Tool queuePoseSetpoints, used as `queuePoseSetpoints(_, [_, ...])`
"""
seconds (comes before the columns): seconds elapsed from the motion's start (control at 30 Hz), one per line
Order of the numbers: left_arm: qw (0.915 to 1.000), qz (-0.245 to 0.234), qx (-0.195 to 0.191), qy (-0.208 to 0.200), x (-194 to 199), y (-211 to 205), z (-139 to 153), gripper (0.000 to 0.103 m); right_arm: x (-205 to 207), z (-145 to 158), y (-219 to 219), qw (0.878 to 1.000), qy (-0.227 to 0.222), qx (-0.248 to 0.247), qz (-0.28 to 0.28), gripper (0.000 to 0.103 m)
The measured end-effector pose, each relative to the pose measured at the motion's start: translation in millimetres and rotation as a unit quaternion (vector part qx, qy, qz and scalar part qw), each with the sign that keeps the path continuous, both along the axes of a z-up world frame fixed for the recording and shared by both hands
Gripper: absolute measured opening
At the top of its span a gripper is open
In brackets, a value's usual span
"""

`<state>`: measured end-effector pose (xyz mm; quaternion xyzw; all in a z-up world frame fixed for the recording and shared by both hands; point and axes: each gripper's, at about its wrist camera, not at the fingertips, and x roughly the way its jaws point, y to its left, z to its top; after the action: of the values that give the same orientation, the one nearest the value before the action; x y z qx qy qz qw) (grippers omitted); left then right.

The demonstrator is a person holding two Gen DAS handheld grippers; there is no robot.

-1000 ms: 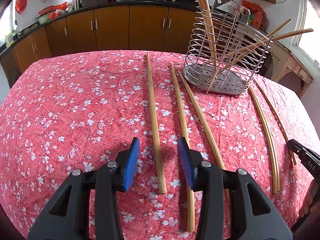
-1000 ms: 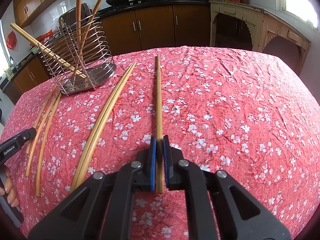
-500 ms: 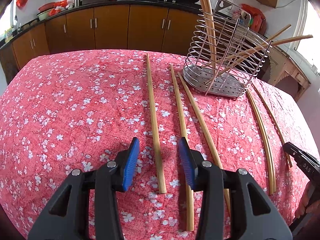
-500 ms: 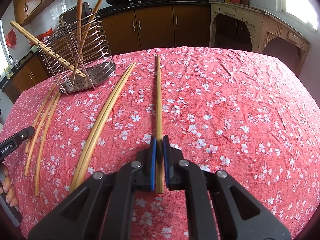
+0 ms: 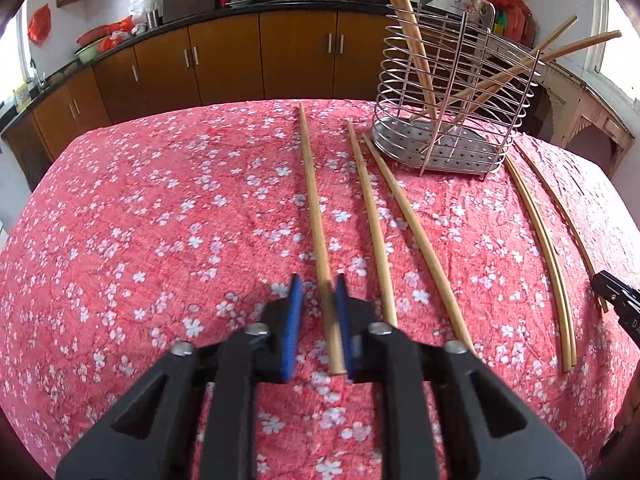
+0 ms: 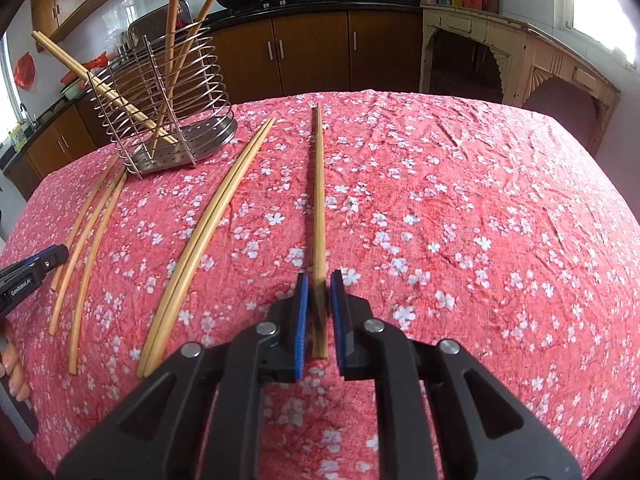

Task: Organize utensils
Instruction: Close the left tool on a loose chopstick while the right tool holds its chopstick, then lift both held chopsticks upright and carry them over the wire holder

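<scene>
On the red floral tablecloth, the left gripper straddles the near end of a single wooden chopstick, its blue pads set narrowly apart with a gap visible on either side of the stick; the jaws are not clamped. The right gripper likewise brackets the near end of another lone chopstick, pads just clear of the wood (contact cannot be confirmed through the motion blur). Both sticks lie flat, running from the near edge toward the far edge. A wire utensil holder stands upright close to the far edge and contains several chopsticks leaning at angles. Between the two gripped positions lie a pair of chopsticks just beside the holder's base, and a curved pair on the holder's other side. Brown cabinets line the background.
</scene>
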<state>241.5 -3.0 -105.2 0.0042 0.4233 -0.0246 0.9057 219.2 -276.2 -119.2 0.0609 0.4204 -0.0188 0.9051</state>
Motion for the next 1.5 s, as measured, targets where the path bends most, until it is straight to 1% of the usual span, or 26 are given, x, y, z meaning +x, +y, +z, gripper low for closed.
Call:
queuePoseSetpoints(0.1, [1.0000, -0.001, -0.005, 0.000, -4, 5, 1, 0.007, -3, 0, -3, 1.000, -0.001, 0.006, -0.005, 0.009])
queuePoseSetpoints(0.2, [0.9998, 0.003, -0.018, -0.001, -11, 14, 2, 0.007, -6, 1, -10, 1.000, -0.005, 0.025, -0.008, 0.008])
queuePoseSetpoints(0.27, [0.9994, 0.006, -0.033, -0.009, -22, 24, 3, 0.007, -14, 4, -13, 0.999, -0.014, 0.028, -0.012, 0.008])
queuePoseSetpoints(0.33, [0.9991, 0.004, -0.033, -0.025, -29, 30, 7, 0.007, -21, 9, -15, 0.999, -0.028, 0.028, -0.013, 0.008])
queuePoseSetpoints(0.4, [0.9987, 0.001, -0.026, -0.043, -38, 32, 13, 0.007, -29, 16, -17, 0.999, -0.042, 0.031, -0.015, 0.008])
queuePoseSetpoints(0.53, [0.9958, -0.003, -0.028, -0.087, -56, 42, 32, 0.007, -47, 38, -15, 0.997, -0.079, 0.018, -0.009, 0.008])
queuePoseSetpoints(0.77, [0.9888, 0.013, -0.066, -0.133, -72, 63, 62, 0.007, -70, 81, -11, 0.989, -0.147, 0.012, -0.001, 0.008])
queuePoseSetpoints(0.93, [0.9819, 0.021, -0.089, -0.166, -83, 74, 87, 0.007, -78, 106, -7, 0.983, -0.185, 0.011, 0.006, 0.008])
queuePoseSetpoints(1.13, [0.9756, 0.022, -0.094, -0.197, -92, 77, 113, 0.007, -87, 132, -6, 0.974, -0.225, 0.021, 0.013, 0.008])
queuePoseSetpoints(1.3, [0.9721, 0.024, -0.089, -0.216, -94, 78, 131, 0.007, -88, 153, -10, 0.968, -0.248, 0.034, 0.013, 0.008])
queuePoseSetpoints(1.5, [0.9672, 0.030, -0.070, -0.242, -93, 79, 158, 0.007, -77, 180, -14, 0.963, -0.267, 0.042, 0.013, 0.008])
